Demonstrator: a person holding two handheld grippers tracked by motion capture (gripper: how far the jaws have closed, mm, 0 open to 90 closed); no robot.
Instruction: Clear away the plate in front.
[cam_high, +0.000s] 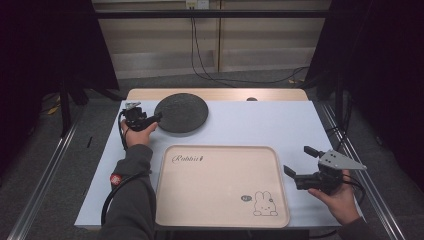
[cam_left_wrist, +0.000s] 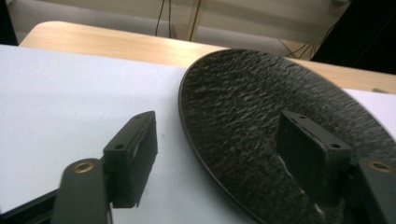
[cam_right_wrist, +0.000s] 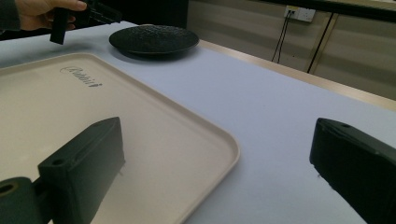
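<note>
Both grippers were open. Your left gripper (cam_high: 152, 120) straddled the plate's (cam_high: 181, 113) left rim, far-left on the table (cam_high: 260, 125); right gripper (cam_high: 299, 163) idled beside the tray (cam_high: 220, 185). I'd seat deeper, then close squarely.

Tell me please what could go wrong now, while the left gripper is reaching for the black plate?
1. The left gripper is open with one jaw over the black plate and one outside its rim. The rim is low and sloped, so the jaws might slip off when closing.
2. A grip on one edge only could let the plate tilt or drag on the table.
3. The beige tray lies close in front, so a low carry might knock the plate against the tray's raised edge.
</note>
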